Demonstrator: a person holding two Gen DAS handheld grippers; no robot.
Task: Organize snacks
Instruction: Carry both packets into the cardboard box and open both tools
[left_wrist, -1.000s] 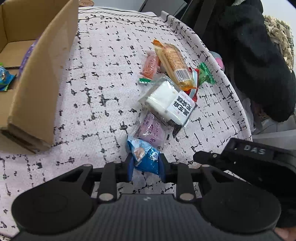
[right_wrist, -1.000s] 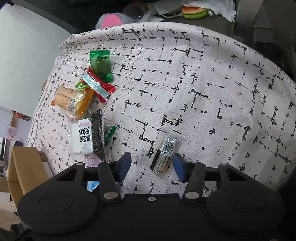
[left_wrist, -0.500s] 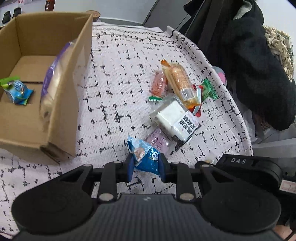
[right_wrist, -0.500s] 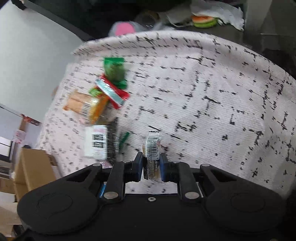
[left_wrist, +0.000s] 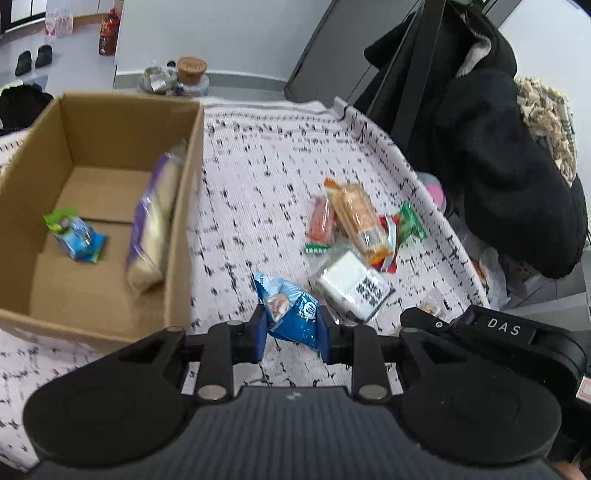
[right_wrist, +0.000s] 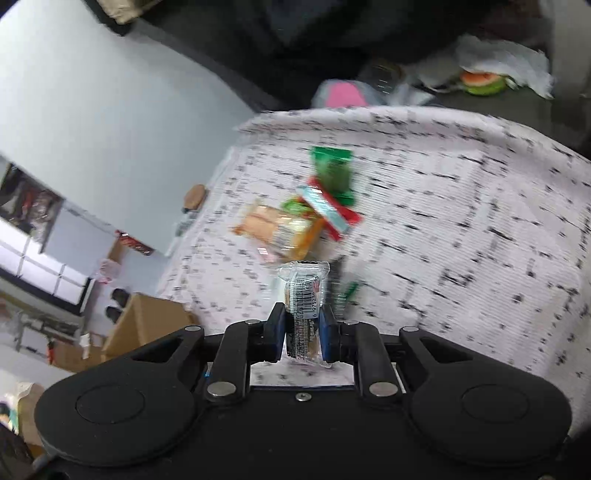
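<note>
My left gripper (left_wrist: 291, 332) is shut on a blue snack packet (left_wrist: 291, 310), held above the patterned tablecloth (left_wrist: 258, 192). To its left stands an open cardboard box (left_wrist: 184, 206) holding a purple-wrapped pack (left_wrist: 151, 225) and a small blue-green packet (left_wrist: 75, 236). A heap of snacks lies ahead: an orange cracker pack (left_wrist: 360, 218), a pink bar (left_wrist: 319, 221), a white block pack (left_wrist: 351, 284). My right gripper (right_wrist: 302, 334) is shut on a small clear-wrapped bar (right_wrist: 303, 306) with a barcode, lifted off the cloth. The orange cracker pack (right_wrist: 280, 230) and green packet (right_wrist: 330, 170) lie beyond it.
A dark coat (left_wrist: 498, 147) hangs over a chair at the table's right edge. The right gripper's body (left_wrist: 491, 350) sits close beside the left one. Jars (left_wrist: 192, 70) stand behind the box. The box corner (right_wrist: 147, 325) shows at the lower left of the right wrist view.
The right gripper closed on the clear-wrapped bar and lifted it. The left gripper rose with the blue packet, bringing the box's inside into view.
</note>
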